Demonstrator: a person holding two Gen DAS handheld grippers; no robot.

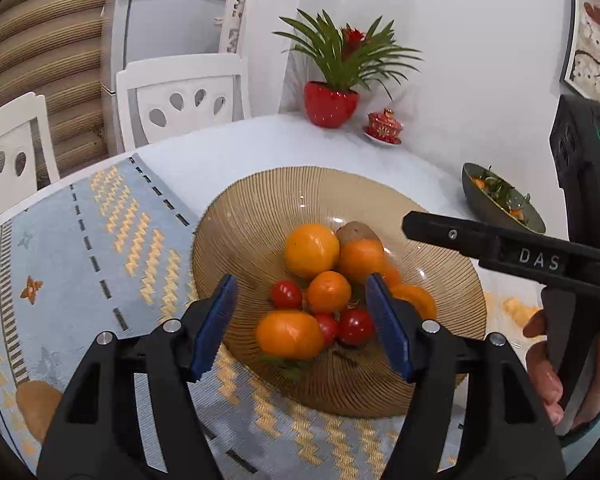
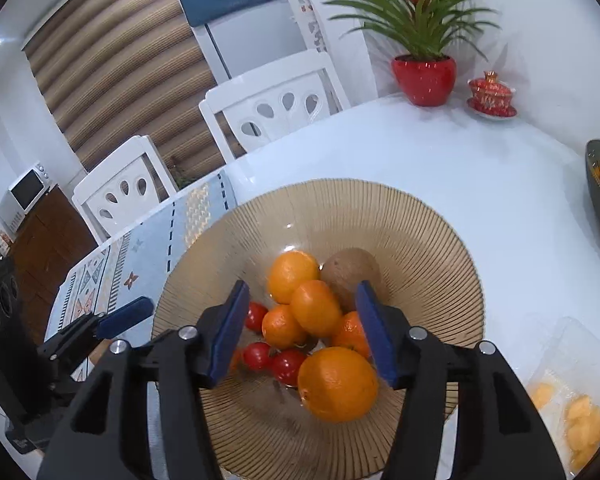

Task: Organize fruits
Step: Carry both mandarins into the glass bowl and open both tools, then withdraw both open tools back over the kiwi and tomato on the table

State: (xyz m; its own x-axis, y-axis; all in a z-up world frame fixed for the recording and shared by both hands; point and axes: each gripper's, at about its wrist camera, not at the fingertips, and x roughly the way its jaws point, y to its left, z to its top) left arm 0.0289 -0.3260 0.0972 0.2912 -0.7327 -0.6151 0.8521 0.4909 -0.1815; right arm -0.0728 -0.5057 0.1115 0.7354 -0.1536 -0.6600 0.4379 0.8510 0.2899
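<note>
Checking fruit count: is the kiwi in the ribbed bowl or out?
In. The kiwi sits inside the ribbed bowl, behind the oranges.

The ribbed bowl (image 2: 428,240) looks like amber-tinted glass, glossy, with fine radial grooves. The oranges (image 2: 338,384) have a dimpled, slightly shiny peel; the cherry tomatoes (image 2: 288,364) are smooth and glossy, and the kiwi (image 2: 352,270) is matt and fuzzy. The white tabletop (image 2: 480,168) is smooth with a soft sheen. The patterned cloth (image 1: 80,240) is woven and matt. Each gripper has matt black plastic arms, blue rubbery pads (image 1: 388,328) and bright metal screws (image 1: 172,325). The red pot (image 1: 330,104) is glossy, like glazed ceramic.
</note>
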